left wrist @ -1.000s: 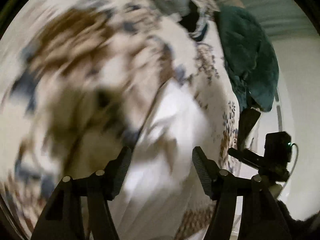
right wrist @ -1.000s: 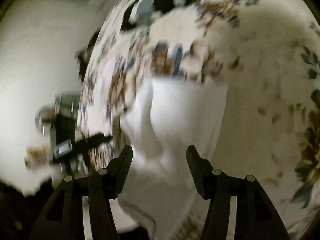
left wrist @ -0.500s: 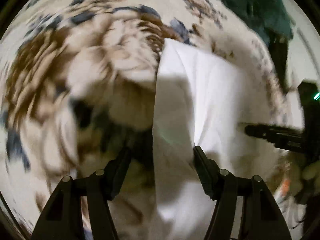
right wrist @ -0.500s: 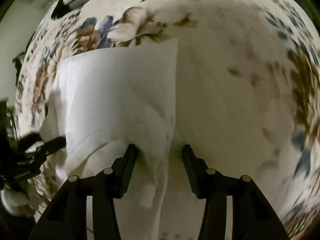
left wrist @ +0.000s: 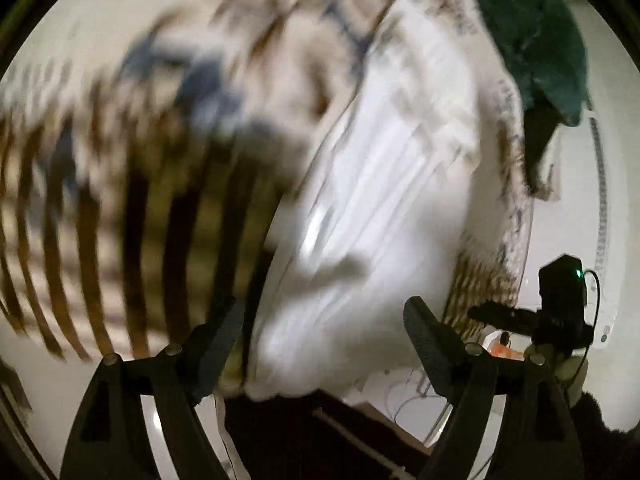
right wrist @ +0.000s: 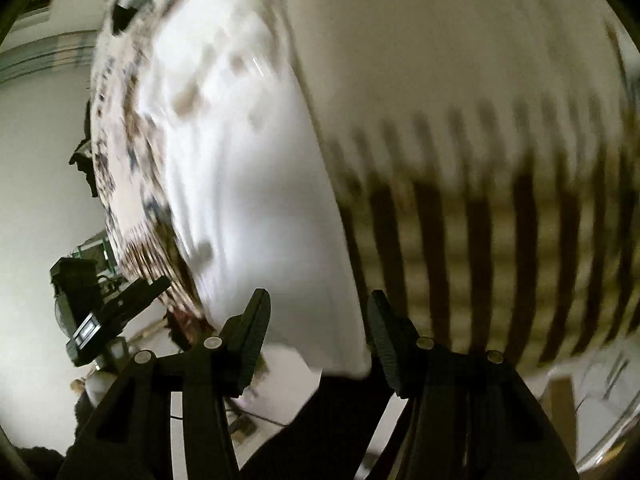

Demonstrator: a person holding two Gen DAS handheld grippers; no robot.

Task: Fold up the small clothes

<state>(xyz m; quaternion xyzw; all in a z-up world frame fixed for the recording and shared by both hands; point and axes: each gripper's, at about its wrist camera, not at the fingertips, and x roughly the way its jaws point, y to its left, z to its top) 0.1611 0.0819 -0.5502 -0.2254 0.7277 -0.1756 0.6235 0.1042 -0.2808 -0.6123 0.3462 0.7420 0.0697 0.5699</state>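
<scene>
A white garment (left wrist: 380,216) lies folded on a table with a floral cloth (left wrist: 168,80); both views are blurred by motion. In the left wrist view my left gripper (left wrist: 324,344) is open, its jaws wide apart over the garment's near edge, holding nothing. In the right wrist view the garment (right wrist: 248,184) runs up the middle-left, and my right gripper (right wrist: 316,328) is open with its jaws astride the garment's near end. The other gripper shows at the edge of each view, the right one (left wrist: 516,316) and the left one (right wrist: 120,312).
A dark green cloth (left wrist: 532,32) lies at the table's far right edge. The tablecloth's brown striped border (right wrist: 500,232) hangs at the near table edge. Below the edge are dark floor and cables (left wrist: 392,412). Pale walls lie beyond.
Both grippers have pulled back toward the near table edge and away from the garment, which stays on the table. The jaws are still open.
</scene>
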